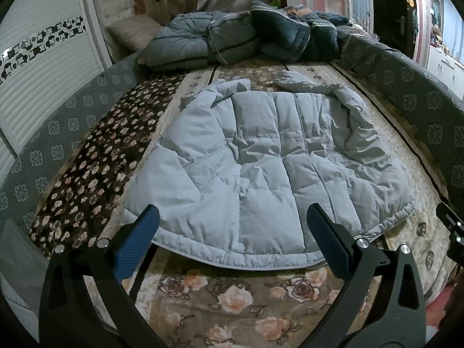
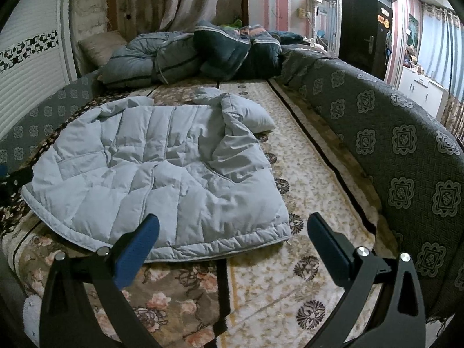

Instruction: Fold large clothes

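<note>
A floral-blanketed bed (image 1: 232, 298) carries a pale quilted jacket (image 1: 261, 156) and bundled quilts (image 1: 232, 40).

The jacket (image 1: 261, 162) lies on the bed (image 1: 232, 295), with bundled quilts (image 1: 232, 40) behind it.

Jacket (image 1: 261, 156): pale grey quilted cloth, matt, puffy, creased, stitched in panels, corded hem. Bed cover (image 1: 232, 295): plush floral fabric, soft short pile. Side bolster (image 2: 391, 145): grey woven cloth with raised medallion pattern. Left tongs (image 1: 232, 232) and right tongs (image 2: 232, 235): matt black frames, shiny metal rivets, blue finely textured finger pads (image 2: 136, 249).
</note>
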Motion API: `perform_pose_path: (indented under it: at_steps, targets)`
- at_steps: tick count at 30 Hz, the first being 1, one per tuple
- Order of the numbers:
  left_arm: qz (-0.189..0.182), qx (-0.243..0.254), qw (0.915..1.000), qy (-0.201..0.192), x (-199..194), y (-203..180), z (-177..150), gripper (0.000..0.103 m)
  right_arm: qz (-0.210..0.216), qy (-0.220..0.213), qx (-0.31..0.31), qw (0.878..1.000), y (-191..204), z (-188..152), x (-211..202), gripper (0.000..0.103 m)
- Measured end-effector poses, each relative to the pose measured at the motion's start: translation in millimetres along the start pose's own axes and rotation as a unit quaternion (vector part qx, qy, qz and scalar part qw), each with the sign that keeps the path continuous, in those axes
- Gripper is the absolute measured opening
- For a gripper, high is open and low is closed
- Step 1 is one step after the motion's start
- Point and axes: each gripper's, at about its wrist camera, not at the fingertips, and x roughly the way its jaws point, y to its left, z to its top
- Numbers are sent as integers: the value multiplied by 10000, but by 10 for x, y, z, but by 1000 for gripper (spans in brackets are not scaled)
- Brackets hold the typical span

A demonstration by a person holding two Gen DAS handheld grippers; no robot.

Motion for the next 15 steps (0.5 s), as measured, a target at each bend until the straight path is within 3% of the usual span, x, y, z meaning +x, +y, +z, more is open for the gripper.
perform_pose_path:
  at_steps: [15]
  targets:
    - [-2, -17, 10000, 38, 27, -18, -12, 100, 3, 42, 3, 10000, -16, -20, 1, 102]
